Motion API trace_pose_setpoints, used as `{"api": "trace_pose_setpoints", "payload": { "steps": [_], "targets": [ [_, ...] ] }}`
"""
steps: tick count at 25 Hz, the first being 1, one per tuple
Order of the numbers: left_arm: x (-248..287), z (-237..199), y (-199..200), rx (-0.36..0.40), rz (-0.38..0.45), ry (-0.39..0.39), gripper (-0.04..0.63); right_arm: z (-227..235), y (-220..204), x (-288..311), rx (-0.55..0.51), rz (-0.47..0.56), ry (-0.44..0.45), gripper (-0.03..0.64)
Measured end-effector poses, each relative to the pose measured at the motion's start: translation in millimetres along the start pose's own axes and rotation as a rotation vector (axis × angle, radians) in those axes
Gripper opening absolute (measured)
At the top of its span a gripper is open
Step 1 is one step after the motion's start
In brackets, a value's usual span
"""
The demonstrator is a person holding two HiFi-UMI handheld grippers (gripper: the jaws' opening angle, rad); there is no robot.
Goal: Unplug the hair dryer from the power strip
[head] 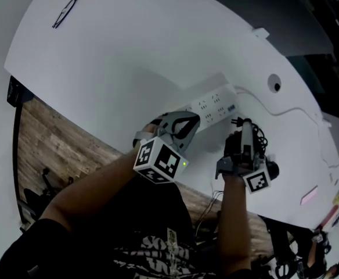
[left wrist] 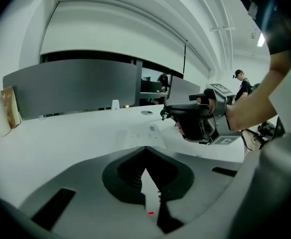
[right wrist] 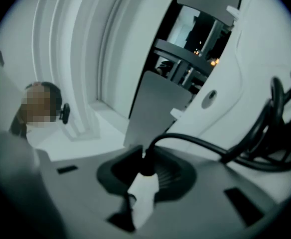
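1. Right tongs (right wrist: 143, 176) are clamped on the plug (right wrist: 143, 193). Its black cord (right wrist: 205, 146) leaves the top of the grip and loops off to the right.
2. The power strip (head: 213, 106) lies on the white counter (head: 129, 57), just beyond both tools. My read is that the plug is already out of its socket and lifted clear.
3. Left tongs (head: 193, 121) are together with nothing between them, tips at the strip's near end. It looks like a hold-down.
4. Step in hand, as I judge it, is carrying the plug away from the strip.
   - Grip the plug body, not the cord.
   - Move straight away from the socket face with no twist.
   - Mind the cord loops on the right, since a snag there could drag the strip.
5. The left tool should pin the strip until the plug is well clear. Then set the plug on bare counter beside the strip.
6. Hidden or unclear:
   - The plug's pins are buried in the grip, and the strip is not in the right gripper view. "Fully out" therefore rests on the head view, which is small and dark at that spot.
   - I cannot tell whether the left tips actually touch the strip.
   - No view shows the hair dryer clearly. A dark lump beside the right marker cube in the head view may be it.
   - The right gripper view is blurred.
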State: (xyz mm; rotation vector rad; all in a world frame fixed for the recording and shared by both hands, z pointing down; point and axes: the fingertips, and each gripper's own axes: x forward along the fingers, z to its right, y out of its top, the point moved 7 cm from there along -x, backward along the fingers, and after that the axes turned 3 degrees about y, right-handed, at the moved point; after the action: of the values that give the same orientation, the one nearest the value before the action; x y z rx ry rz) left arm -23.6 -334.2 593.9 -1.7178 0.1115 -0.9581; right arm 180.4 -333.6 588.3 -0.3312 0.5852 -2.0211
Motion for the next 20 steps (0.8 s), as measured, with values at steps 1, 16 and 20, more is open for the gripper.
{"api": "trace_pose_setpoints", "payload": {
  "steps": [1,16,20],
  "targets": [
    [-0.3,-0.6,0.1,-0.012,0.001,-0.002,0.028,-2.0,-2.8,3.3,0.0,-0.008,0.007,0.087],
    [1.6,0.6,1.7,-0.027,-0.02,-0.076,0.028,5.3,-17.7,38.4,-0.175,-0.106,-0.189,0.087],
    [1.5,0.9,1.3,-0.03,-0.029,-0.085,0.028,3.9,-16.9,40.9,-0.22,-0.118,-0.195,0.089]
  ]
}}
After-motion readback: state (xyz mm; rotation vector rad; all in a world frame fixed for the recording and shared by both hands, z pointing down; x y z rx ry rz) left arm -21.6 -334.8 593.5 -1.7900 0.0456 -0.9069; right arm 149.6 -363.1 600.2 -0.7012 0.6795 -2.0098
